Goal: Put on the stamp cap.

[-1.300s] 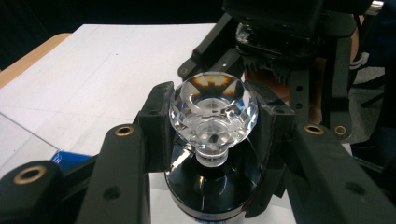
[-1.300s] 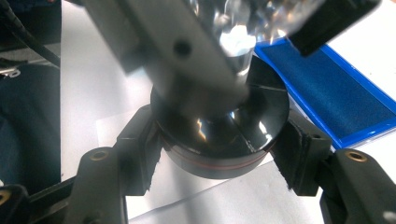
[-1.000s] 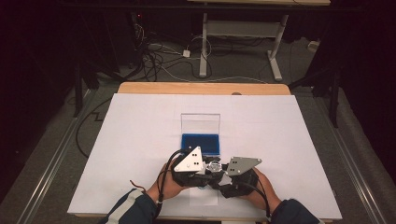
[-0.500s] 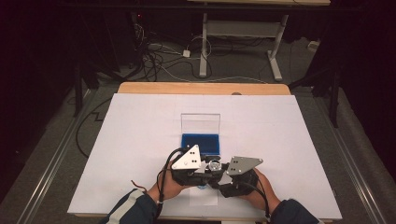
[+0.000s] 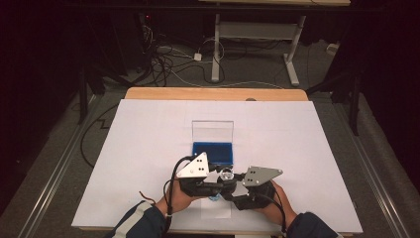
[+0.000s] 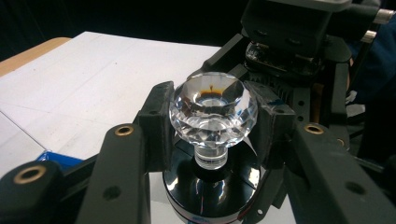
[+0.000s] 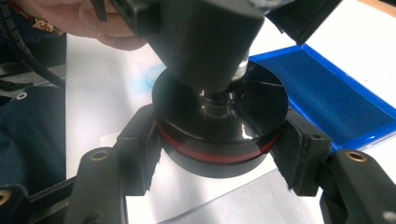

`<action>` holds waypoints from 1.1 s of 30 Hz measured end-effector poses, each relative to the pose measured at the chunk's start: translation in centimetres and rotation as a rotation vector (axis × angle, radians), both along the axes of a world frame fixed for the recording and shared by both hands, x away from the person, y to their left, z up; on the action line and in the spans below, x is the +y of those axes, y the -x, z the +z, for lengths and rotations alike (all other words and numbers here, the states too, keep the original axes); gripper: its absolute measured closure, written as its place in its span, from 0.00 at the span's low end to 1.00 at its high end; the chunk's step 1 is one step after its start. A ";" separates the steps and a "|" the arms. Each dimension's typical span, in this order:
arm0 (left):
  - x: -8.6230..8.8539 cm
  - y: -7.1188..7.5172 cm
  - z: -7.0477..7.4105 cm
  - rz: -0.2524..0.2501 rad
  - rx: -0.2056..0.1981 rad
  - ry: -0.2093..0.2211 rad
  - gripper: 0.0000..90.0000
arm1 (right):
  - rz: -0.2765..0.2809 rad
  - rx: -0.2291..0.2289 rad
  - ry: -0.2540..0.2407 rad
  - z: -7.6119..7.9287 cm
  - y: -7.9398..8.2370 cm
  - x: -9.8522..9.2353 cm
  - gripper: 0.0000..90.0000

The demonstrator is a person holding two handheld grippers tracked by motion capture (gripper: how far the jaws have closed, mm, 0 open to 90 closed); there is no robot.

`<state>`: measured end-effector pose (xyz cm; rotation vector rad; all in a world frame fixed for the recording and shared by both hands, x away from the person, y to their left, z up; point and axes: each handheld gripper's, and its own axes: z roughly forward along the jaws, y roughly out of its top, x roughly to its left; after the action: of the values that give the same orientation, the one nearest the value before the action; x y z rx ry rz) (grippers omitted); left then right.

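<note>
On the white-covered counter (image 5: 148, 148), the open blue ink pad (image 5: 212, 152) sits just beyond both hands. The stamp is held over a paper slip (image 7: 196, 193) near the front edge: the right gripper (image 7: 219, 156) clamps its black base (image 7: 219, 140), the left gripper (image 6: 210, 126) its crystal knob (image 6: 212, 112). A faint blue mark (image 7: 154, 74) suggests inking is done and pressing is underway. Nothing has visibly shifted since a second ago.
</note>
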<state>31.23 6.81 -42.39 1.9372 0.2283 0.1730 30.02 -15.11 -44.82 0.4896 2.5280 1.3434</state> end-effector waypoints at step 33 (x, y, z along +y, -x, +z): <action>0.0 -0.1 0.0 -0.002 -0.004 -0.012 0.60 | -0.016 -0.049 0.050 0.1 0.3 0.1 0.43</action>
<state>31.34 6.85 -42.40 1.9491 0.2232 0.1774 29.76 -14.98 -44.73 0.4602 2.5064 1.2669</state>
